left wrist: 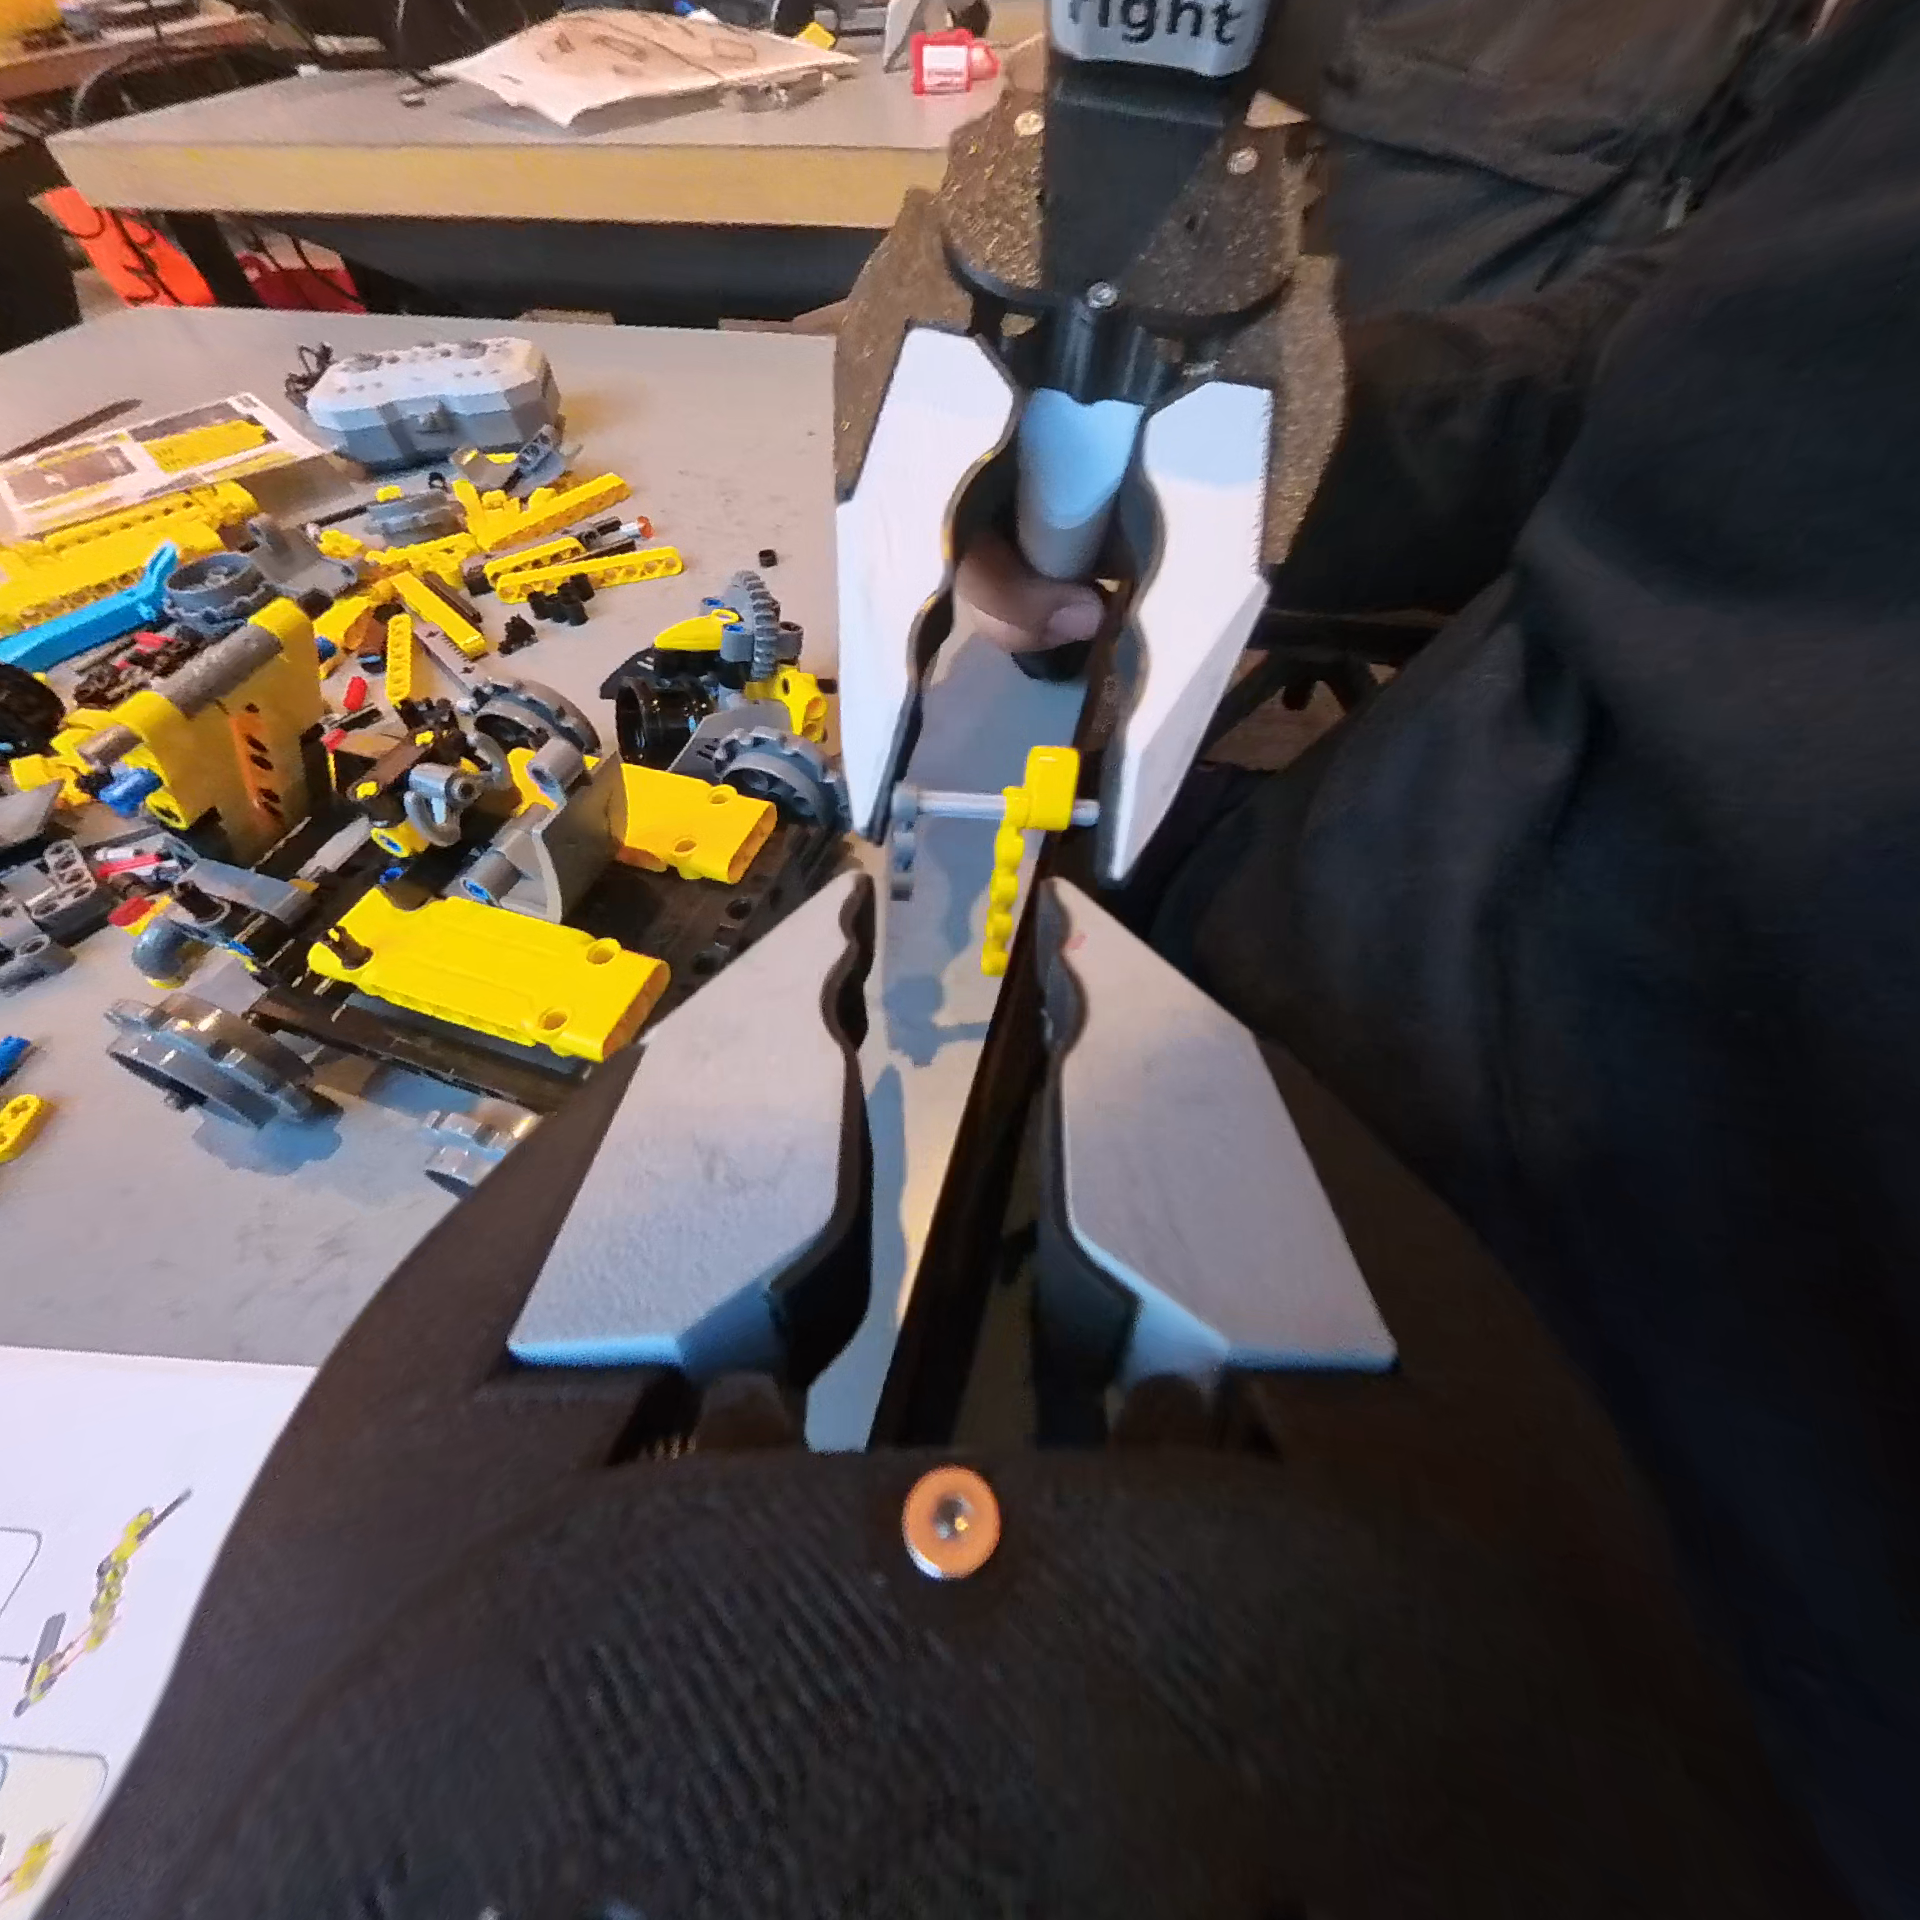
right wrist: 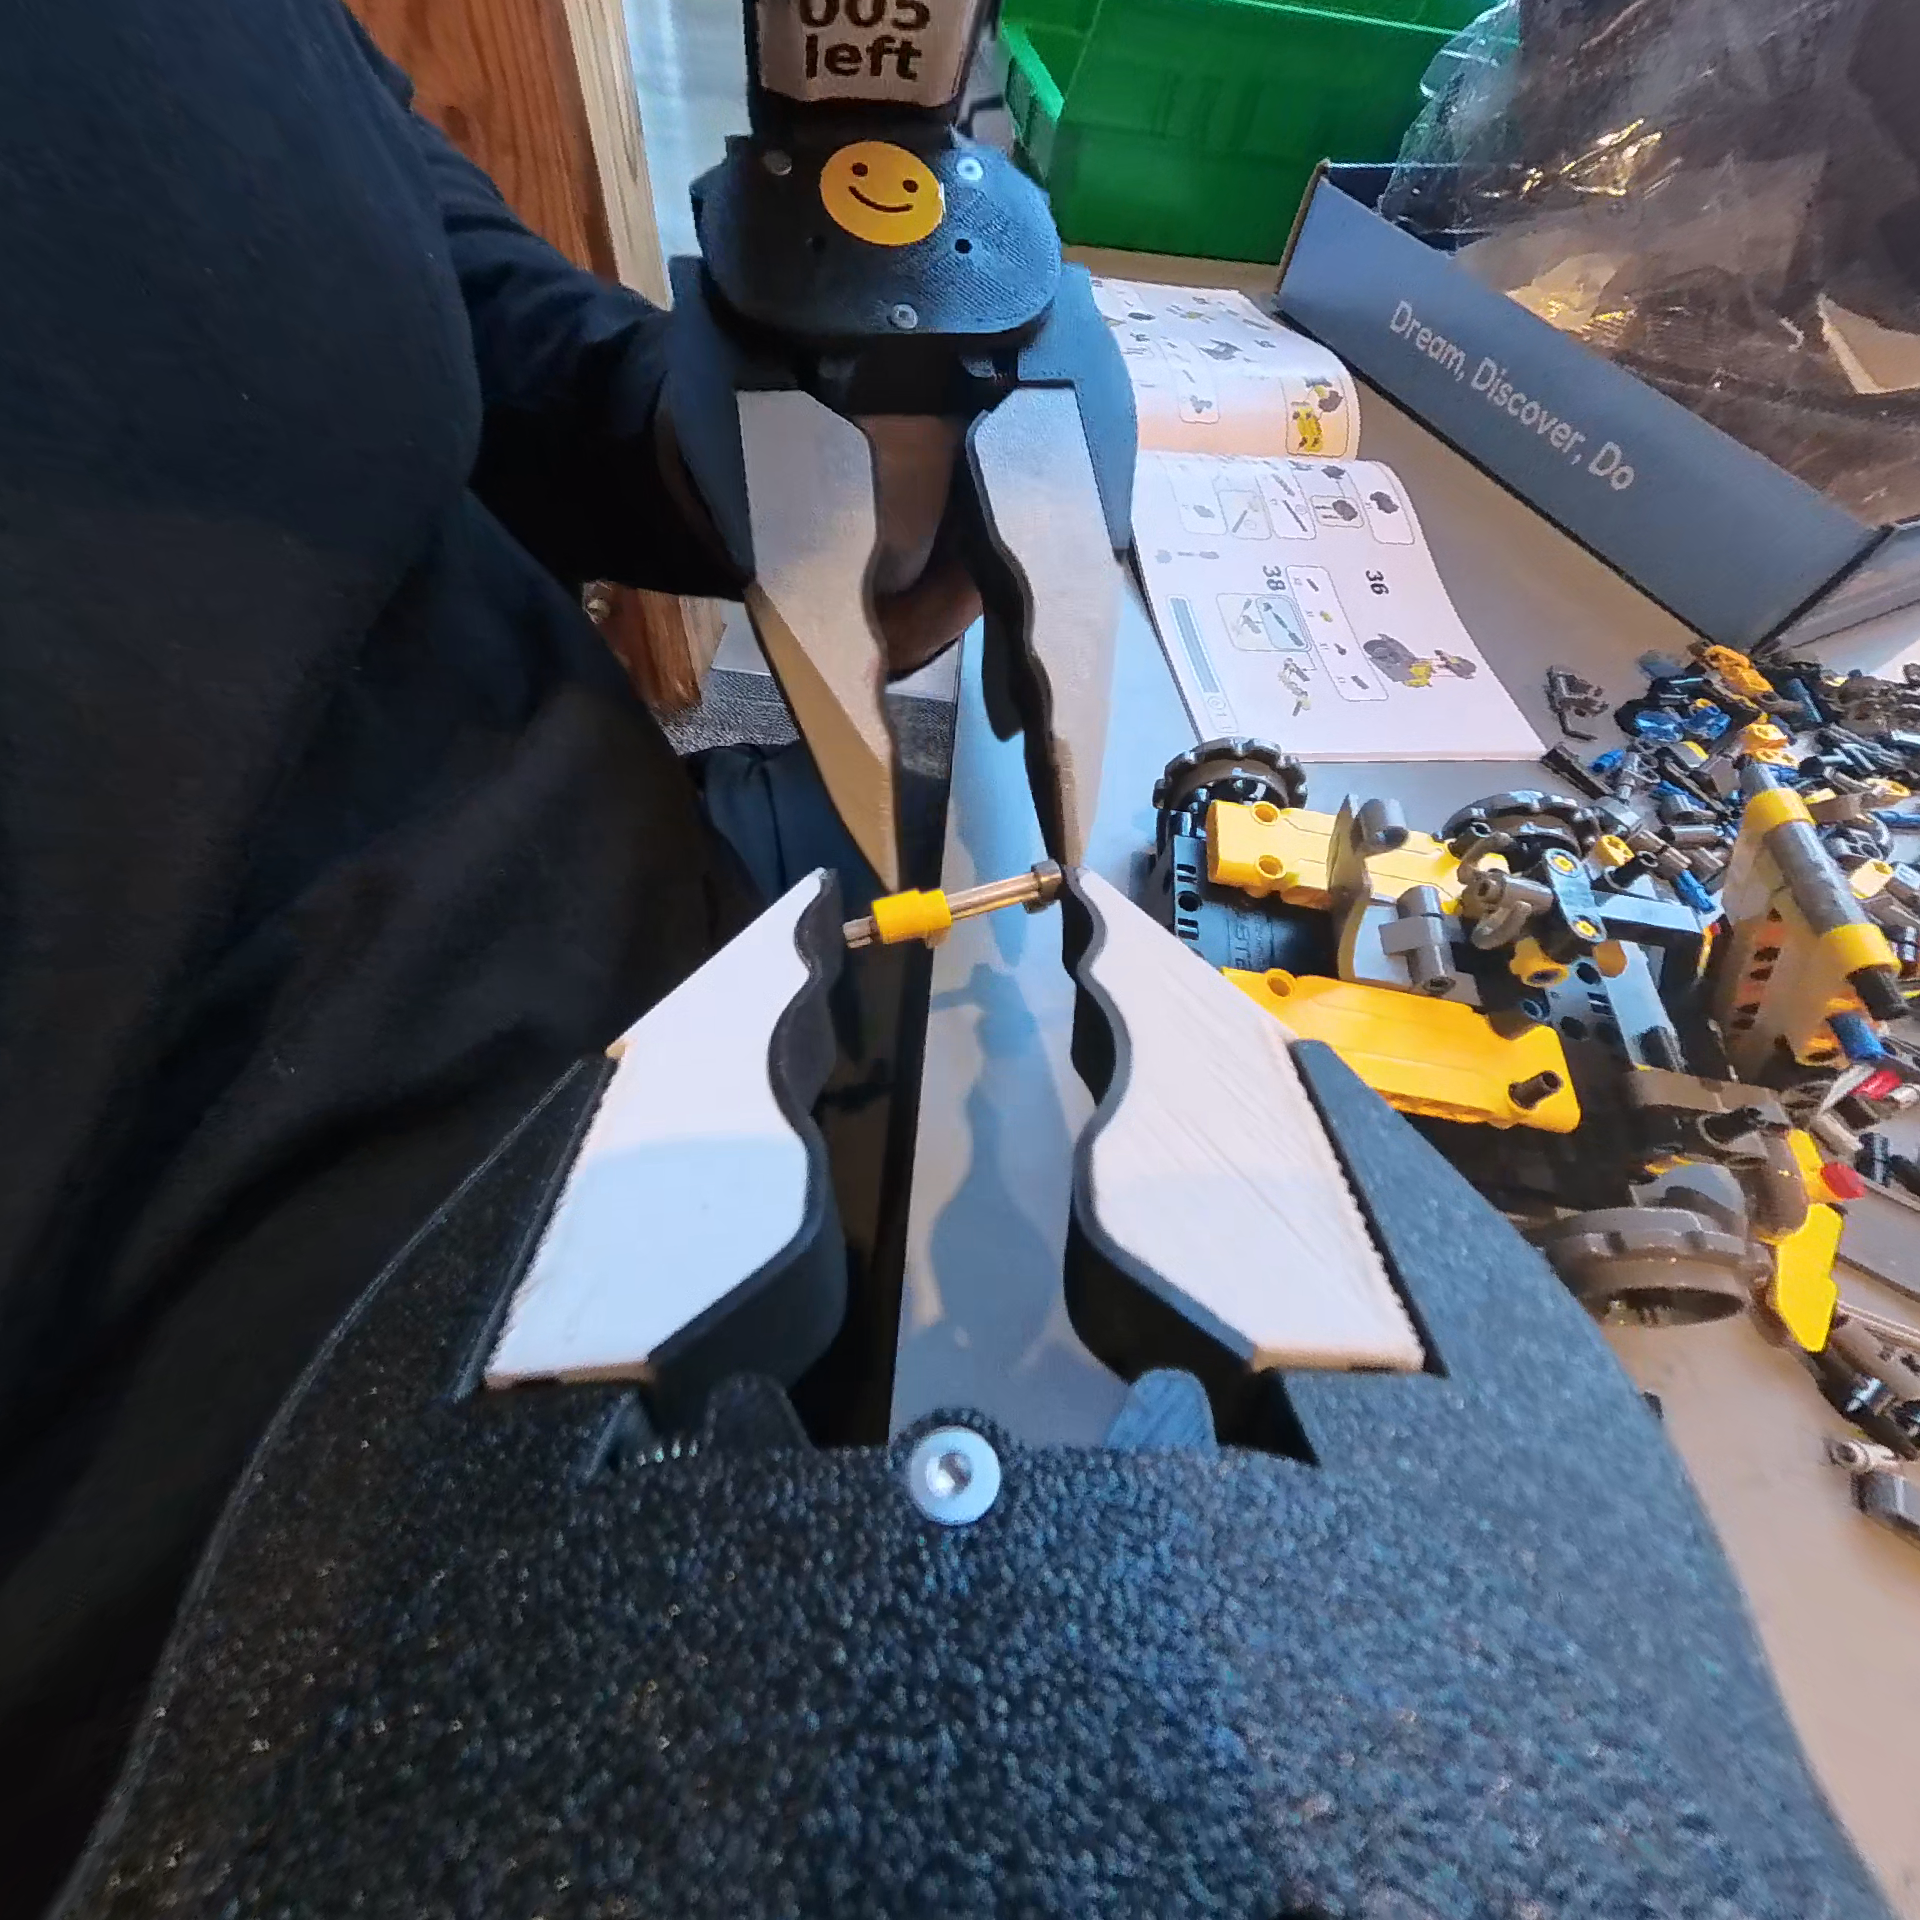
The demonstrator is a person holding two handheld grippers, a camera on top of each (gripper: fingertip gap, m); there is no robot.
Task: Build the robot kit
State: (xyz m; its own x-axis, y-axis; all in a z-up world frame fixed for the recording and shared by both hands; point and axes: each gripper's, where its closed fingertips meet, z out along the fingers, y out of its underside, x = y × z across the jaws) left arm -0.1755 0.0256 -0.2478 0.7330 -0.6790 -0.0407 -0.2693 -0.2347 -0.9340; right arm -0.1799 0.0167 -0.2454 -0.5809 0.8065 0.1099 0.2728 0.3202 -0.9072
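Note:
A thin grey axle (left wrist: pixel 956 802) carries a yellow beam (left wrist: pixel 1008 883) and a small grey connector (left wrist: pixel 902 842). My right gripper (left wrist: pixel 992 847) comes in from above and clamps the axle end to end between its fingertips. In the right wrist view (right wrist: pixel 951 878) the axle (right wrist: pixel 997 894) spans its tips with a yellow collar (right wrist: pixel 909 914) on it. My left gripper (left wrist: pixel 956 888) faces it tip to tip, with its jaws apart on either side of the hanging beam and connector. It also shows in the right wrist view (right wrist: pixel 975 862). All of this is just above the table's edge.
Loose yellow, grey and black building pieces (left wrist: pixel 416 644) and a partly built vehicle (right wrist: pixel 1455 935) cover the grey table (left wrist: pixel 208 1247). An open instruction booklet (right wrist: pixel 1330 603) and a dark box (right wrist: pixel 1558 436) lie beyond. A person's dark clothing (left wrist: pixel 1662 935) is beside the grippers. The tips of both grippers are at nearly the same place.

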